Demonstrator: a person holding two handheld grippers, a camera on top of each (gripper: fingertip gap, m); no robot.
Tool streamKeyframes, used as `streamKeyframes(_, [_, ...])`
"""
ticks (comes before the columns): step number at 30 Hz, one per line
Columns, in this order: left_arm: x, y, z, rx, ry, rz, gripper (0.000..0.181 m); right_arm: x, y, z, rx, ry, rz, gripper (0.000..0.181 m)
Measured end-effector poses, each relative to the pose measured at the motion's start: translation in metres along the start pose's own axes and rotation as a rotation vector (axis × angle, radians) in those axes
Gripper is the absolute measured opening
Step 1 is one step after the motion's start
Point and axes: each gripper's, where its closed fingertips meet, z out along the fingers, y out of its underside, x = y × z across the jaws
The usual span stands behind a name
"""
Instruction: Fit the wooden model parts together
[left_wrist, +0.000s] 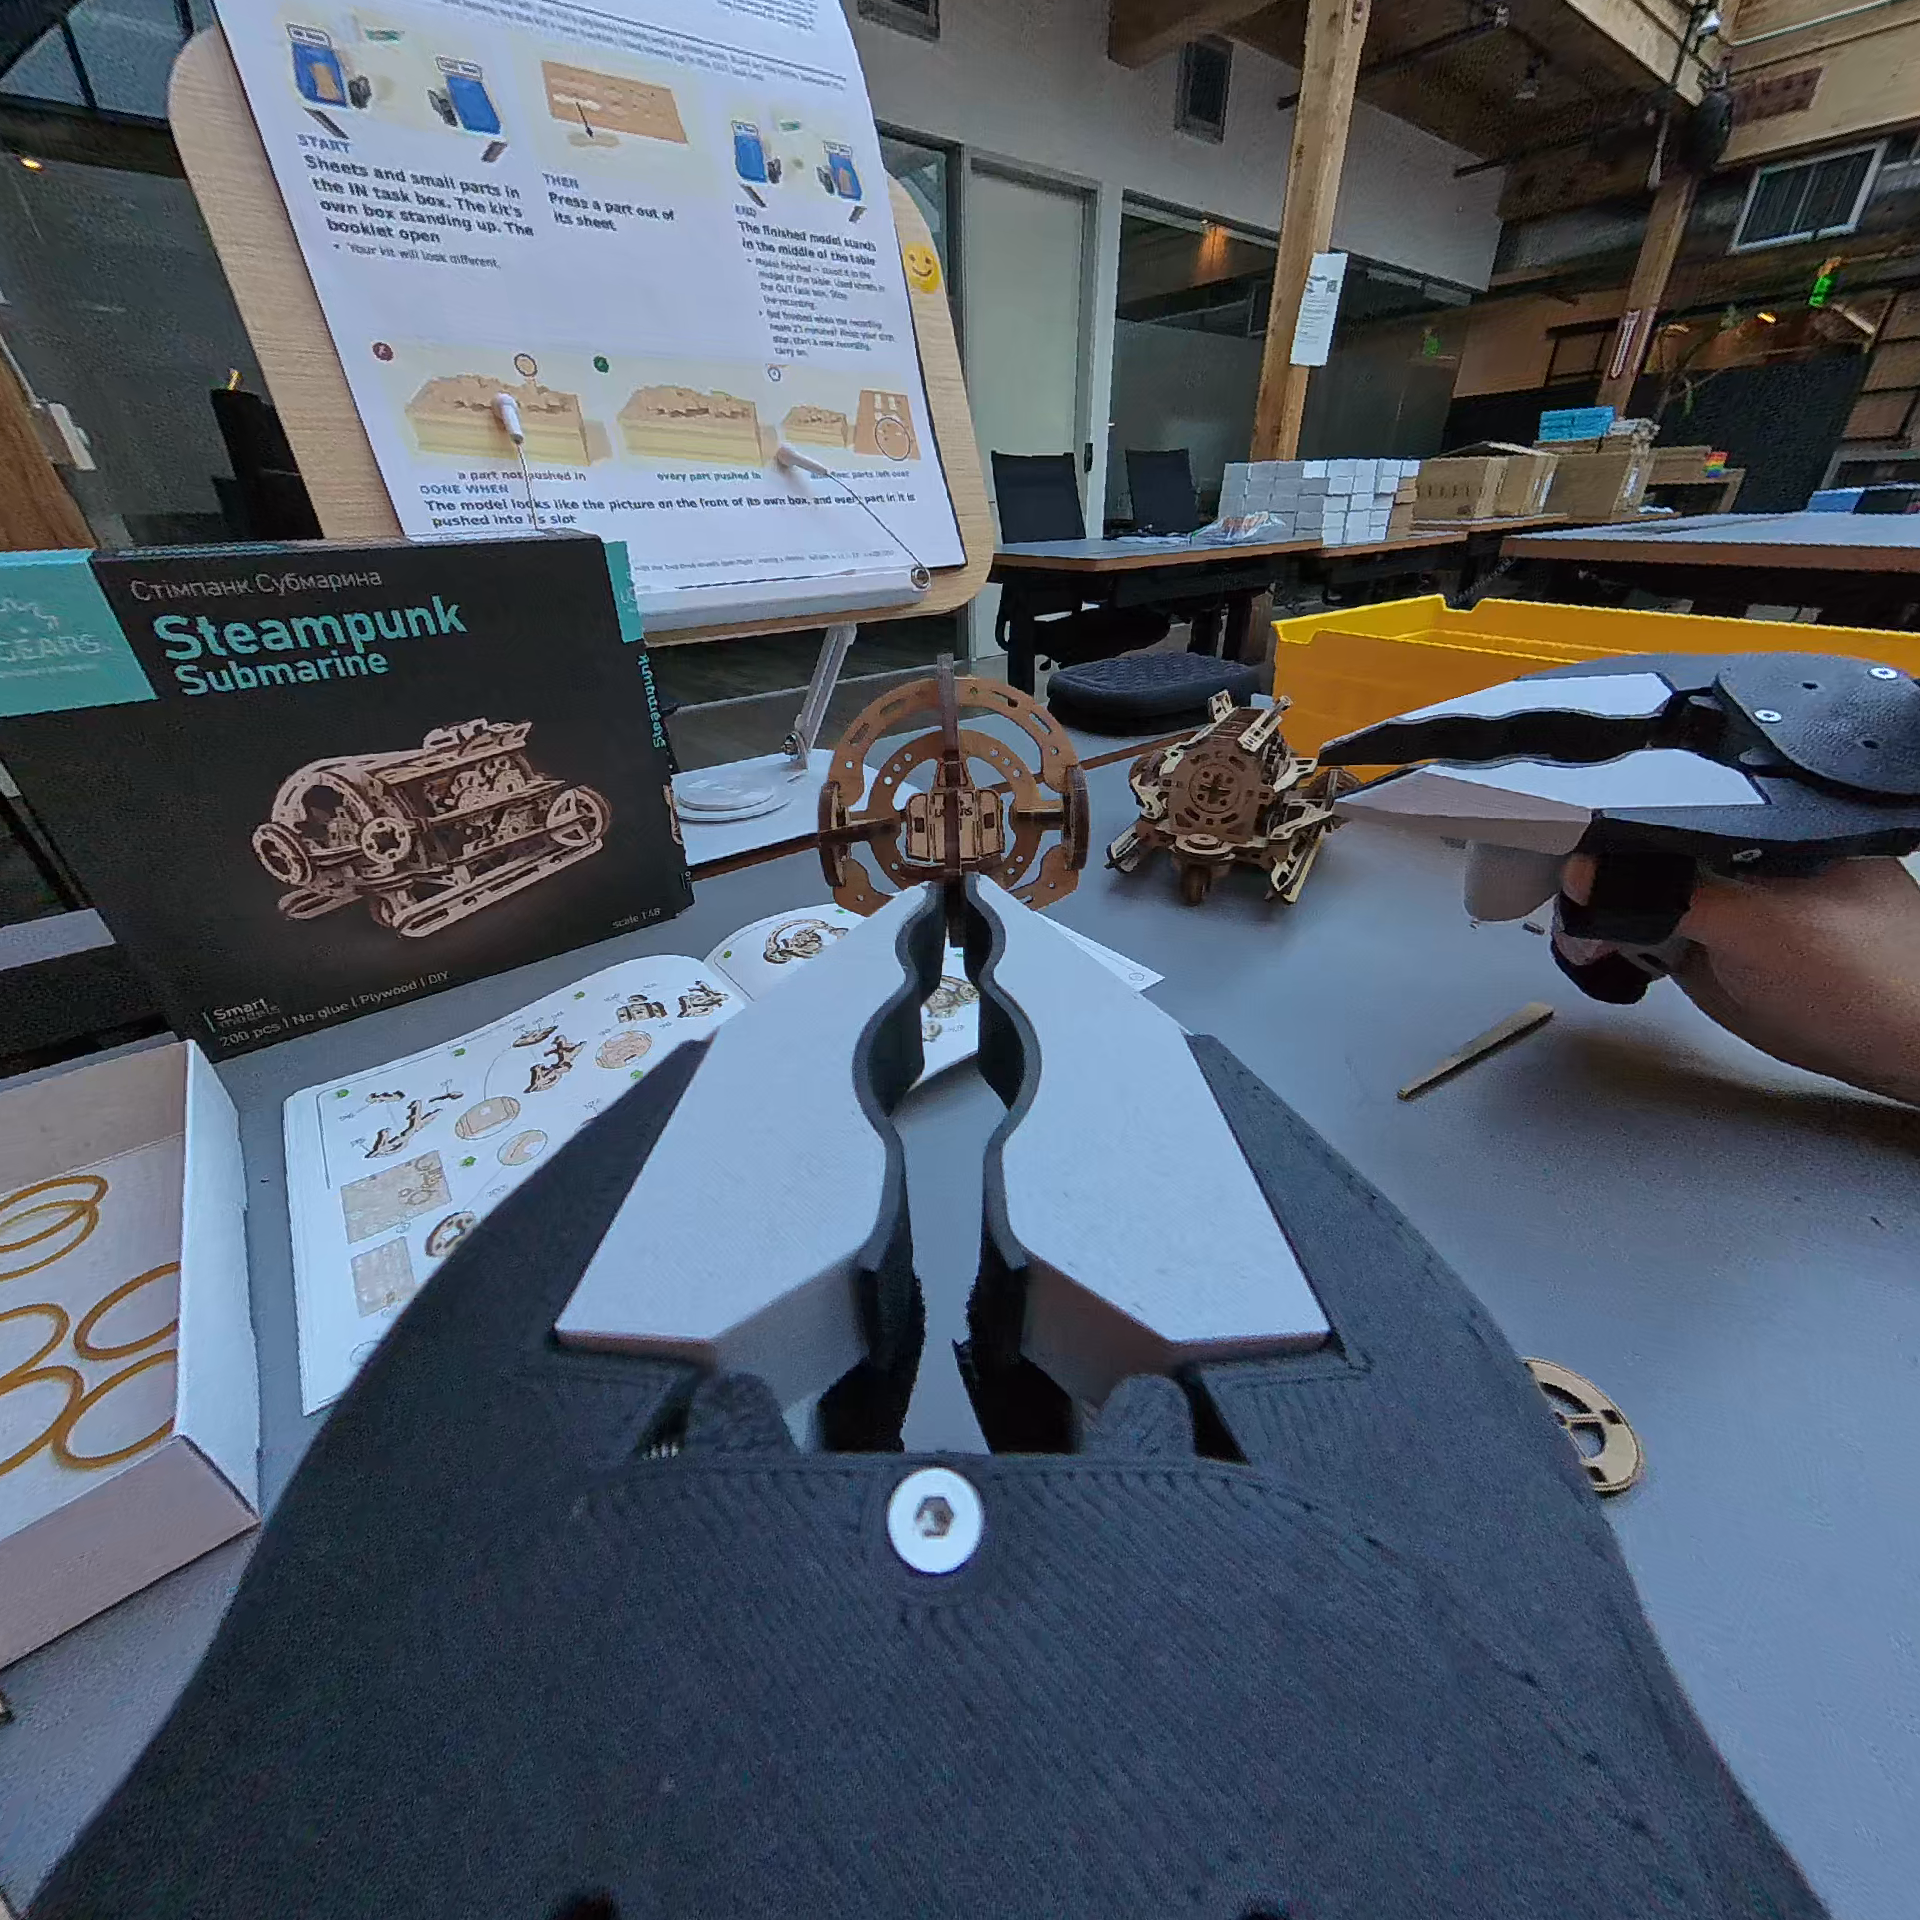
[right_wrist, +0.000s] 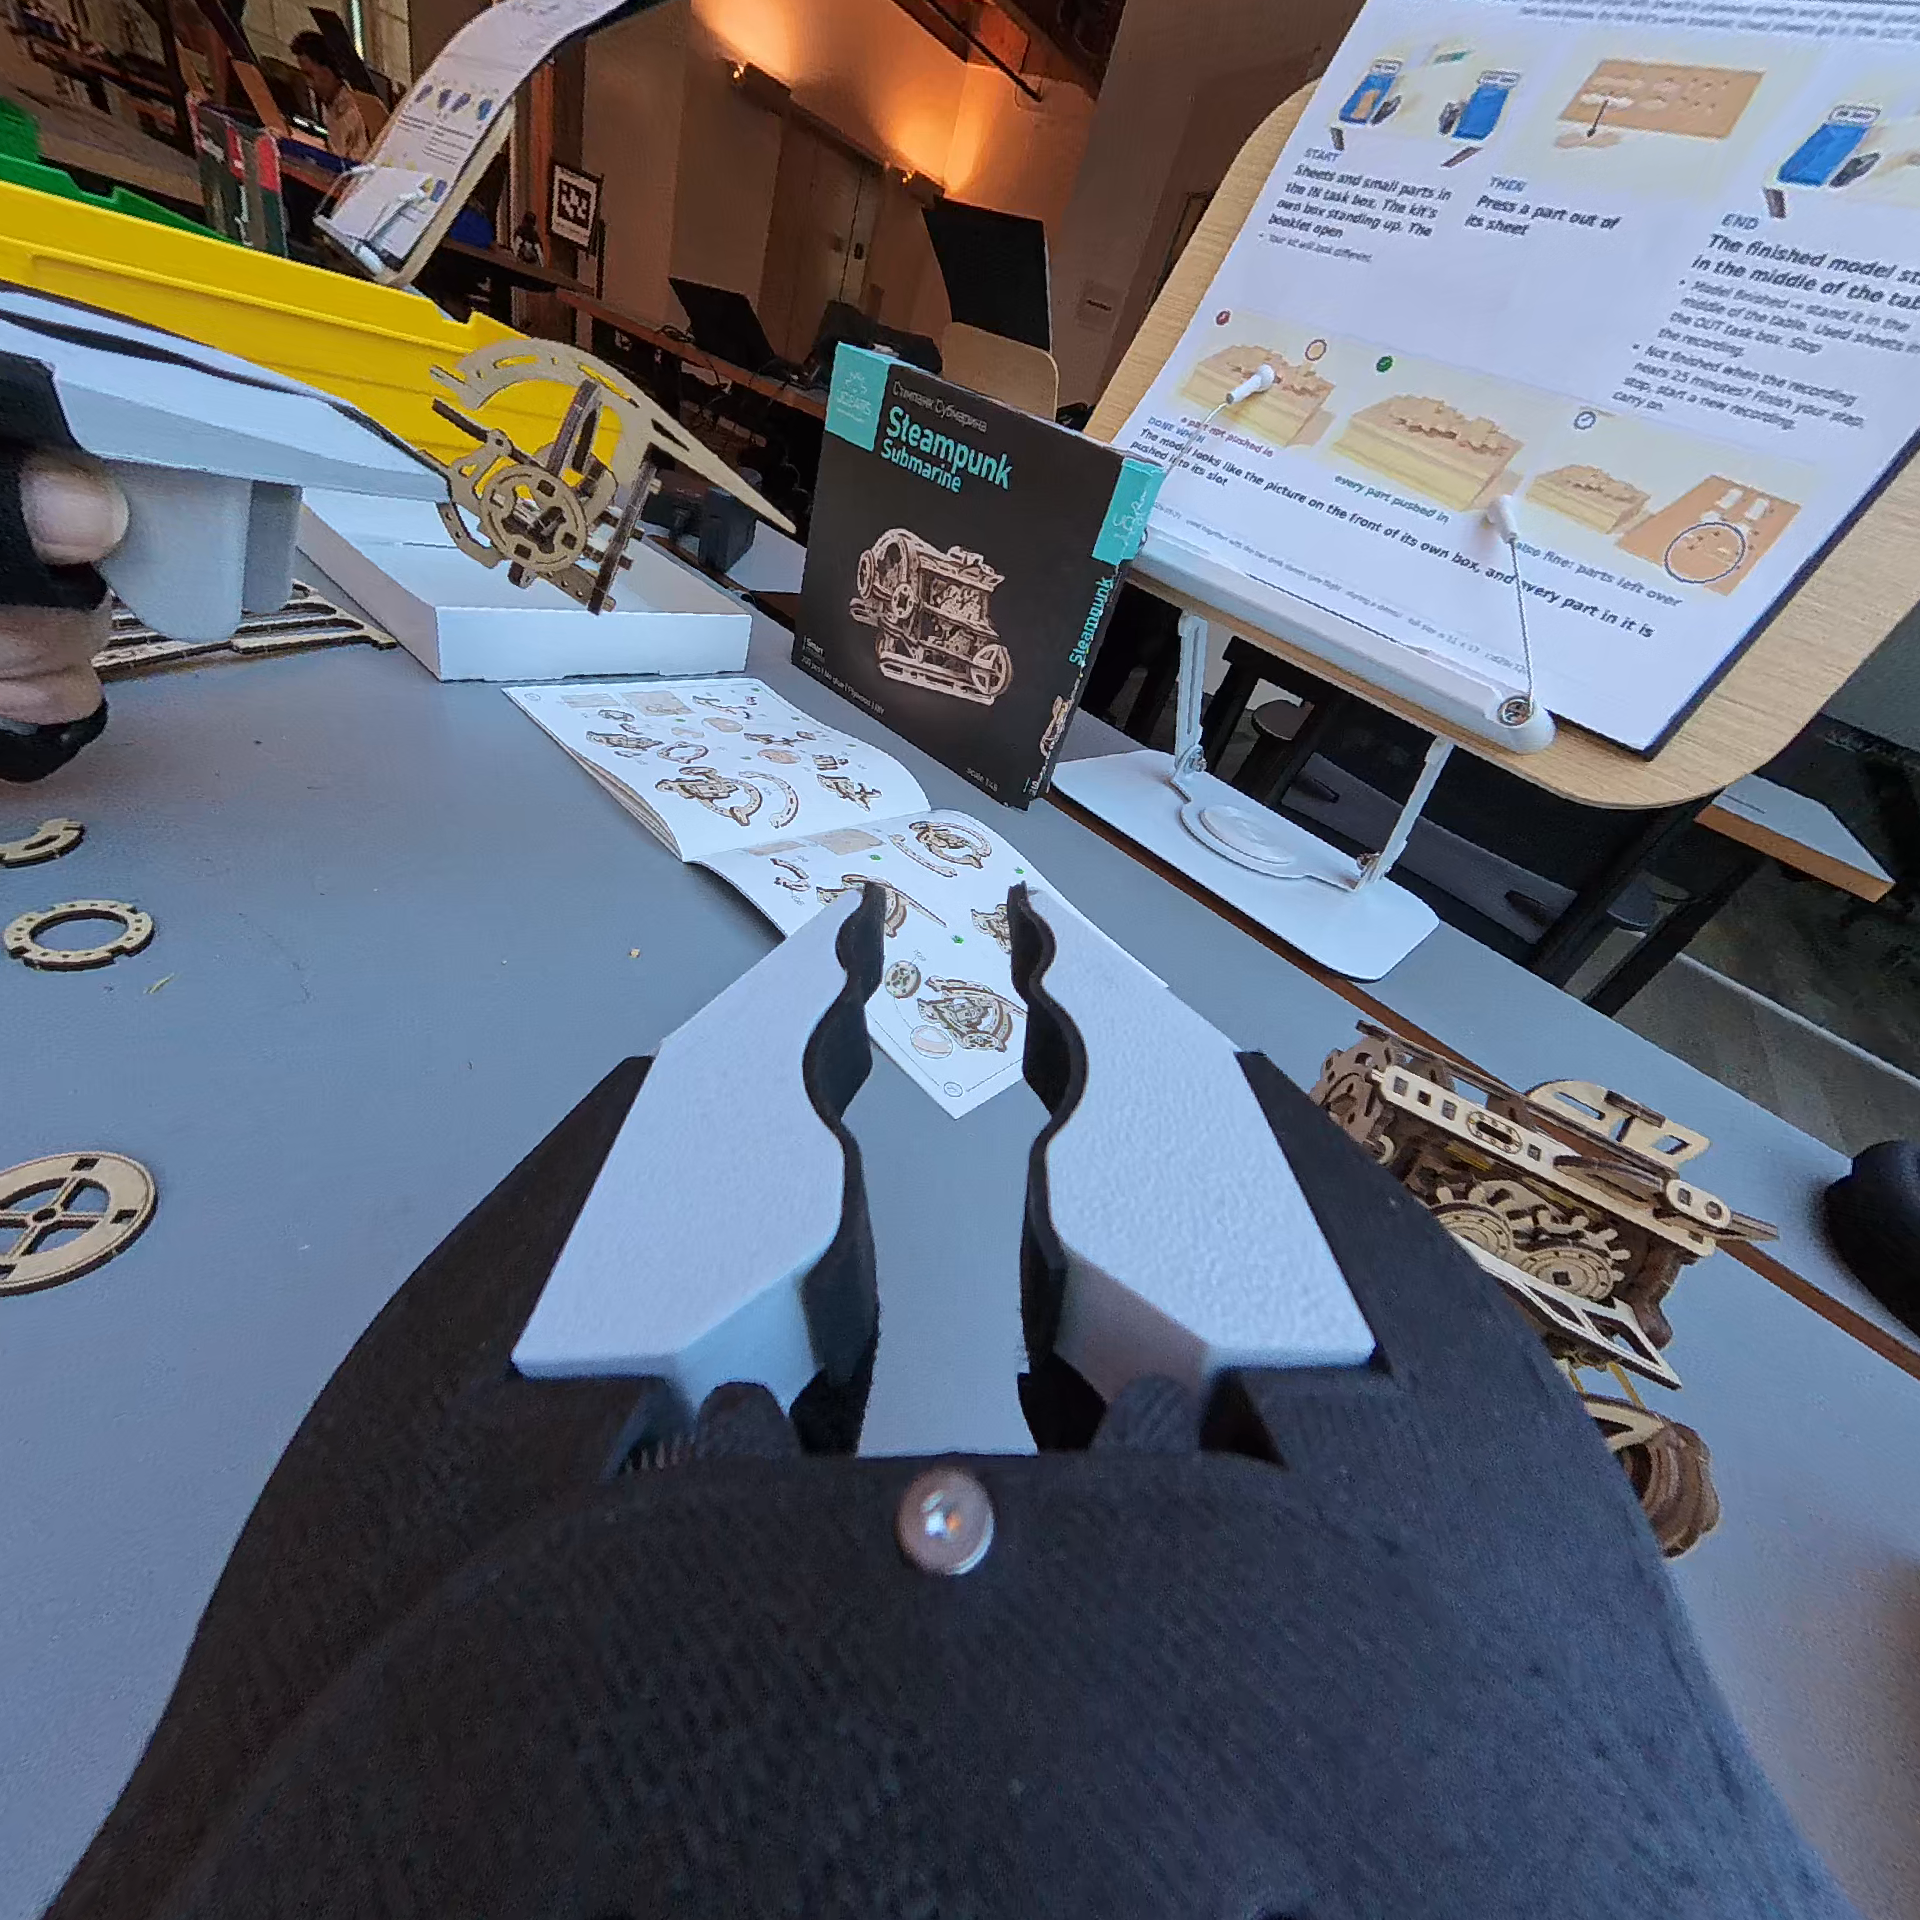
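In the left wrist view my left gripper (left_wrist: 951, 902) is shut on the bottom edge of a round wooden ring assembly (left_wrist: 951, 800) and holds it upright above the grey table (left_wrist: 1351, 1247). The same assembly (right_wrist: 530, 499) shows tilted at the tip of the left gripper (right_wrist: 416, 473) in the right wrist view. The larger, partly built wooden model (left_wrist: 1216, 805) stands on the table to the right of the ring. My right gripper (right_wrist: 943, 909) is open and empty, with that model (right_wrist: 1538, 1226) just to its right. It shows from the side in the left wrist view (left_wrist: 1335, 779), its tips next to the model.
The kit box (left_wrist: 343, 769) stands upright behind an open booklet (right_wrist: 790, 800). An instruction board (left_wrist: 582, 291) and a yellow bin (left_wrist: 1455, 665) are at the back. A tray of rubber bands (left_wrist: 104, 1299), a wooden stick (left_wrist: 1475, 1049) and loose round parts (right_wrist: 78, 935) (right_wrist: 62, 1221) lie on the table. Spacing between my two grippers at the tips: around 15 centimetres.
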Motion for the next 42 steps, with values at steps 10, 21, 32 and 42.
streamKeyframes(10, [0.002, 0.005, 0.002, -0.011, 0.03, -0.057, 0.0, -0.014, 0.003, 0.006, -0.02, -0.053, -0.012, 0.022])
streamKeyframes(21, [0.003, 0.002, 0.001, -0.01, 0.008, 0.021, 0.0, -0.015, 0.004, 0.007, -0.026, -0.066, -0.005, 0.022])
streamKeyframes(32, [0.007, -0.009, -0.001, 0.058, 0.061, -0.098, 0.0, -0.018, 0.005, 0.01, -0.035, -0.076, 0.007, 0.022])
streamKeyframes(42, [0.022, -0.006, 0.003, 0.047, 0.099, -0.122, 0.0, -0.067, -0.038, 0.016, 0.106, -0.239, 0.146, 0.029])
